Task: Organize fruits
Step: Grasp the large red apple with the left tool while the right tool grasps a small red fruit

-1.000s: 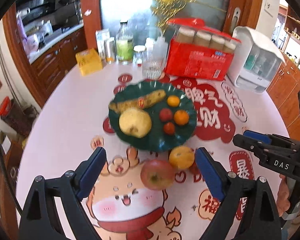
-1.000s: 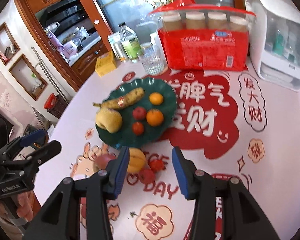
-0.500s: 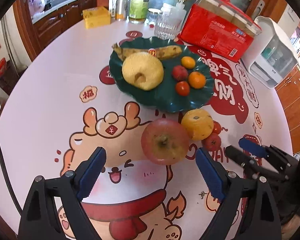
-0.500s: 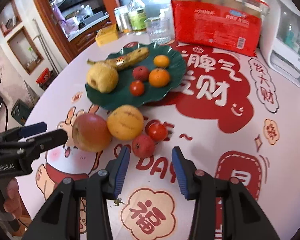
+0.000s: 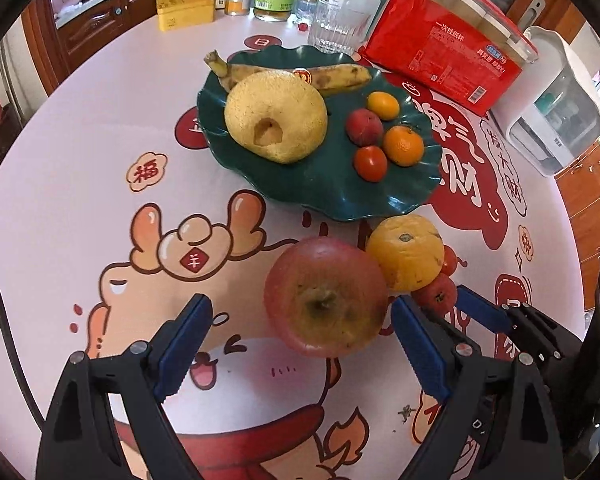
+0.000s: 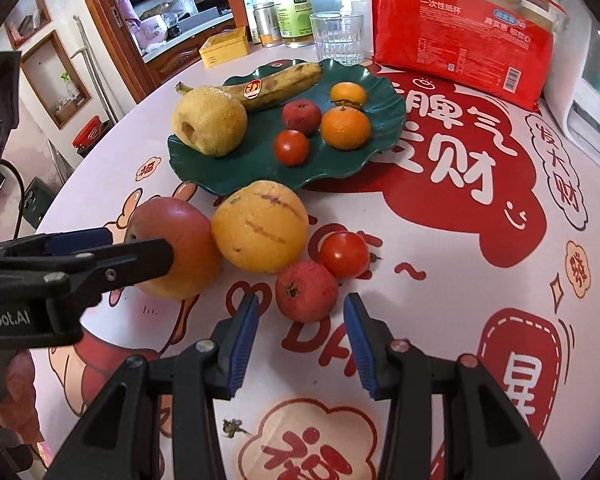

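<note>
Left gripper (image 5: pixel 296 338): jaws spread wide and empty; the red apple (image 5: pixel 326 296) sits just ahead of the gap, nearer the right finger, with no pad seen pressing on it.
Right gripper (image 6: pixel 300 344): jaws partly apart and empty; the small red fruit (image 6: pixel 306 291) lies on the cloth just beyond the blue pads (image 6: pixel 242 346), centred on the gap, not gripped.
Loose fruit on the cloth: the red apple is farthest left, the large yellow-orange citrus (image 6: pixel 260 226) touches its right side, a tomato (image 6: pixel 344 254) lies right of the citrus, and the small red fruit is nearest, just in front of citrus and tomato.
Green plate (image 6: pixel 380 136): leaf-shaped with a wavy rim, just beyond the loose fruit, close behind the citrus.
On the plate: a big yellow pear (image 6: pixel 208 120) at the left, a spotted banana (image 6: pixel 276 84) along the far edge, a small orange citrus (image 6: pixel 348 94) at the far right, a larger orange one (image 6: pixel 345 127) in front of it, a dark red fruit (image 6: pixel 301 115) in the middle, and a tomato (image 6: pixel 291 147) nearest.
Tablecloth (image 6: pixel 440 300): pale, printed with red cartoon figures and characters.
Far side of the table: a clear glass (image 6: pixel 337 36), a bottle (image 6: pixel 292 6), a yellow tin (image 6: pixel 224 46) at the left, a red packet of paper cups (image 6: pixel 460 52) at the right.
Far right: a white appliance (image 5: pixel 552 108).
</note>
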The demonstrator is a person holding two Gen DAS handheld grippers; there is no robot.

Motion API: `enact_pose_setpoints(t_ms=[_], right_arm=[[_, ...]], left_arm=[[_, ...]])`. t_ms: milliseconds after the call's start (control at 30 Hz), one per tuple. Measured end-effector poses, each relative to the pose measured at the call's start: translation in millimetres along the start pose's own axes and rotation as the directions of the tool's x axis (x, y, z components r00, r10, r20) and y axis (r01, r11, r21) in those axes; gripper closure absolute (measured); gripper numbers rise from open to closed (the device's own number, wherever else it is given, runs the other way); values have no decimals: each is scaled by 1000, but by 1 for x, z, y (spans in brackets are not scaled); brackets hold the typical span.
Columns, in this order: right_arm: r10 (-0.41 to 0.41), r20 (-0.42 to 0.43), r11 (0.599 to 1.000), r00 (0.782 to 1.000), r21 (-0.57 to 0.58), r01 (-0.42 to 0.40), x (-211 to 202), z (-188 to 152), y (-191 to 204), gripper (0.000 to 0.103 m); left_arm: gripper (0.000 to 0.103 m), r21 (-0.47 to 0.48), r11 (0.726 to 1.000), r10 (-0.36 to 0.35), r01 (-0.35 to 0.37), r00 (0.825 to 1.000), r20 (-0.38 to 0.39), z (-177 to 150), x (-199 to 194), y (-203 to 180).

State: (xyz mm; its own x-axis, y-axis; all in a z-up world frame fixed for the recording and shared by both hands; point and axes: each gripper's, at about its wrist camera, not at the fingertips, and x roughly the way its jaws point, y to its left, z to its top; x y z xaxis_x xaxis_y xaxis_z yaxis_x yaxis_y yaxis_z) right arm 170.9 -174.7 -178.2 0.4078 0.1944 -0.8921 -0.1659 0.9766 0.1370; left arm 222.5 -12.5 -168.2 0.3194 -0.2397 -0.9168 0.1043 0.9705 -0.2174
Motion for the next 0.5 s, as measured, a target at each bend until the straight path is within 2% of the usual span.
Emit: enact_pose_setpoints(t_ms=[400,500], right_arm=[[-16,24,1000,1000,3,16,14,2,-2,60],[-23,36,1000,999,-6,23,15,3,0,62]], left_arm=[[13,-20,1000,-15,15,1000,-7,7,18,-1],[16,-23,999,-30,29,1000,-10,8,21,0]])
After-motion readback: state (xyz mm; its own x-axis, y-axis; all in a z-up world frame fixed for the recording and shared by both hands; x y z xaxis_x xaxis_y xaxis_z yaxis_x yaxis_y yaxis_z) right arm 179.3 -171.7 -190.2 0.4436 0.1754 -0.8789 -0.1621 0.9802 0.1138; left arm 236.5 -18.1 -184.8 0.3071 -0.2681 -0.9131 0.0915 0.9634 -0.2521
